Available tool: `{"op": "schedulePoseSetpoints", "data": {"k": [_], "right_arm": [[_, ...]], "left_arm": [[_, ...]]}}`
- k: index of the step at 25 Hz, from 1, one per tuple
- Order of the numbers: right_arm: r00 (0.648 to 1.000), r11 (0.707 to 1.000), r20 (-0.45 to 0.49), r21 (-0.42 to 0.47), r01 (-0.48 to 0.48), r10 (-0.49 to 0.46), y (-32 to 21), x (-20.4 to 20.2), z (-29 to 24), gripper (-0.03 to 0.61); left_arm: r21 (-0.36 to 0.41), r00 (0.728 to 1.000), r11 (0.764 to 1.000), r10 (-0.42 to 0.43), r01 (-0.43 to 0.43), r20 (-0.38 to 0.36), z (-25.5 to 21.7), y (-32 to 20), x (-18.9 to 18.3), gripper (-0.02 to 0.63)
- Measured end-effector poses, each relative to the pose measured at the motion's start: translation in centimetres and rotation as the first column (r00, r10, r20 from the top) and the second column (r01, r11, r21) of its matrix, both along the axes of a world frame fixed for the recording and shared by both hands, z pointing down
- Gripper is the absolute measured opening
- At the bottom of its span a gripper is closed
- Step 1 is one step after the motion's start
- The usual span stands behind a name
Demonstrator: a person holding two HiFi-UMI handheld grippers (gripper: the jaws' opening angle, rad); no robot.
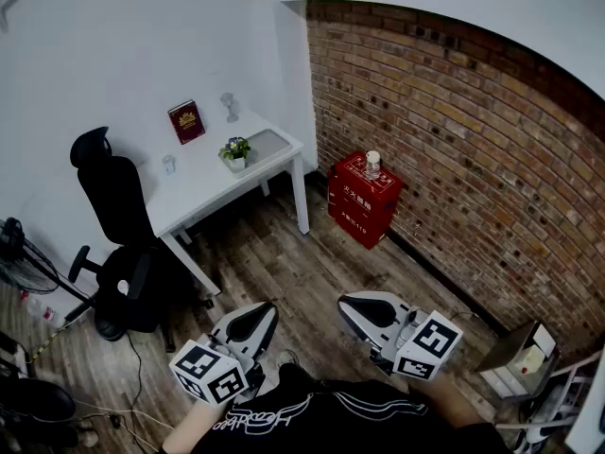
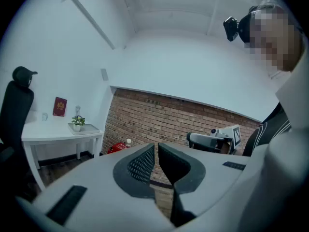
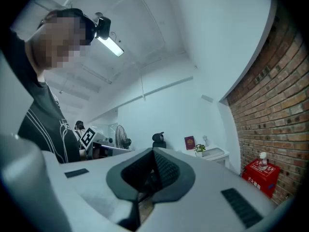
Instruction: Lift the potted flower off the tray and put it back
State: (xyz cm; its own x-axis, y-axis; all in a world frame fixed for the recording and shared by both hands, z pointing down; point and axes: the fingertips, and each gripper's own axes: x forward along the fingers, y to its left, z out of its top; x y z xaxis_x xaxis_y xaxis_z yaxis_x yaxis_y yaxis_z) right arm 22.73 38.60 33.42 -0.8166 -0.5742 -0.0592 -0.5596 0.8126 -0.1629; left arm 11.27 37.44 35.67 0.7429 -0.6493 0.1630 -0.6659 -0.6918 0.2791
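Observation:
The potted flower (image 1: 234, 151), small green leaves in a white pot, stands on the left end of a grey tray (image 1: 271, 145) on the white table (image 1: 194, 192) far across the room. It also shows small in the left gripper view, flower (image 2: 77, 122) on tray (image 2: 88, 129), and in the right gripper view (image 3: 200, 148). Both grippers are held low near my body, well away from the table. My left gripper (image 1: 267, 308) (image 2: 155, 147) is shut with nothing in it. My right gripper (image 1: 346, 302) (image 3: 153, 153) is shut and also holds nothing.
A red book (image 1: 186, 121), a glass figure (image 1: 230, 106) and a small glass (image 1: 168, 164) share the table. A black office chair (image 1: 118, 225) stands at its left. A red box (image 1: 362, 199) with a bottle (image 1: 372, 164) sits against the brick wall. Wooden floor lies between.

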Motion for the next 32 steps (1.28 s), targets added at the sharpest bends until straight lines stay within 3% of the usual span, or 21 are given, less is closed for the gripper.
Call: {"op": "schedulePoseSetpoints", "data": {"k": [10, 17, 23, 32], "right_arm": [[0.999, 1.000, -0.048, 0.001, -0.007, 0.007, -0.4, -0.7, 0.8, 0.002], [0.994, 1.000, -0.113, 0.026, 0.010, -0.007, -2.0, -2.3, 1.7, 0.231], [0.988, 1.000, -0.151, 0.026, 0.009, -0.005, -5.7, -4.2, 3.1, 0.377], [0.981, 1.000, -0.196, -0.026, -0.005, 0.000, -15.3, -7.8, 6.1, 0.447]], "left_arm": [[-0.026, 0.999, 0.999, -0.048, 0.048, -0.007, 0.8, -0.2, -2.2, 0.048], [-0.034, 0.997, 0.996, -0.082, 0.082, -0.007, 1.6, -1.2, -3.9, 0.048], [-0.060, 0.990, 0.988, -0.140, 0.139, -0.015, 3.2, -3.7, -7.0, 0.048], [-0.098, 0.986, 0.982, -0.163, 0.160, -0.023, 5.6, -12.2, -11.3, 0.048]]}}
